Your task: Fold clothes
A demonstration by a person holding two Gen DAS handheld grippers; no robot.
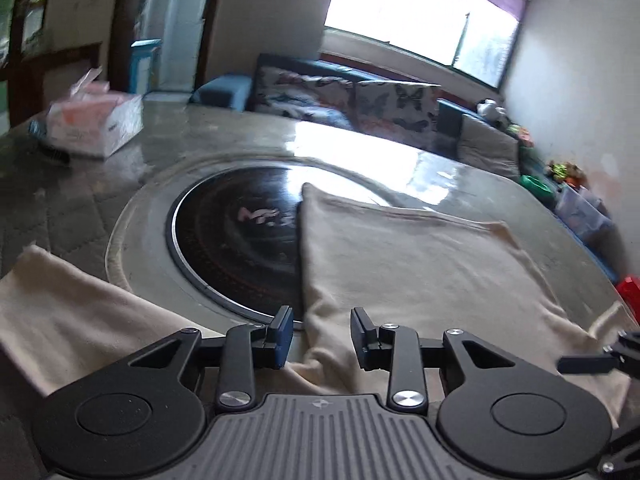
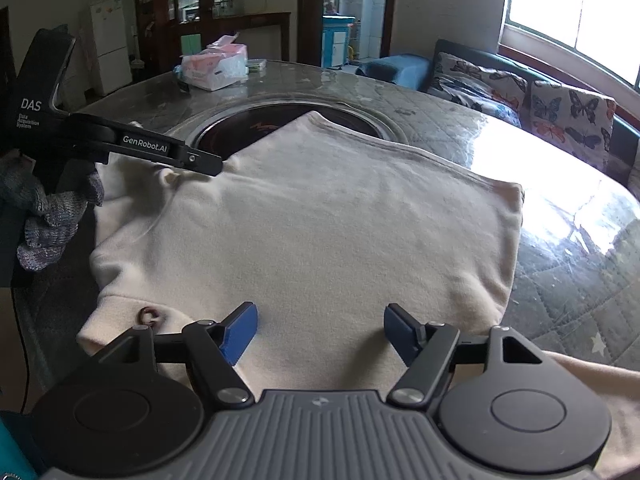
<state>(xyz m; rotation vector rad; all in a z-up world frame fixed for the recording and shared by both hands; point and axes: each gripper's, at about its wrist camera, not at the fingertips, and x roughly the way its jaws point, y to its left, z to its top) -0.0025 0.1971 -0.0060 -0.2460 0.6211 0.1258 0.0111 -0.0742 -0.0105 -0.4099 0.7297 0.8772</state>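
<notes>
While the cream garment [image 2: 320,216] lies mostly flat across the middle of the surface [image 2: 560,280], one part sticks out at lower left, so more folding seems left. Both the left hand-held gripper [image 1: 322,334] and right hand-held gripper [image 2: 320,328] are spread, holding nothing.

Both views ride low and close over the counter [image 1: 208,148], each looking forward between its own gripper's fingers. The left wrist view faces the window [image 1: 420,12]; the right wrist view faces the cabinets [image 2: 188,8]. They share the cream garment [image 2: 320,216], the dark round inset [image 1: 236,236] and the tissue box [image 2: 214,66].
</notes>
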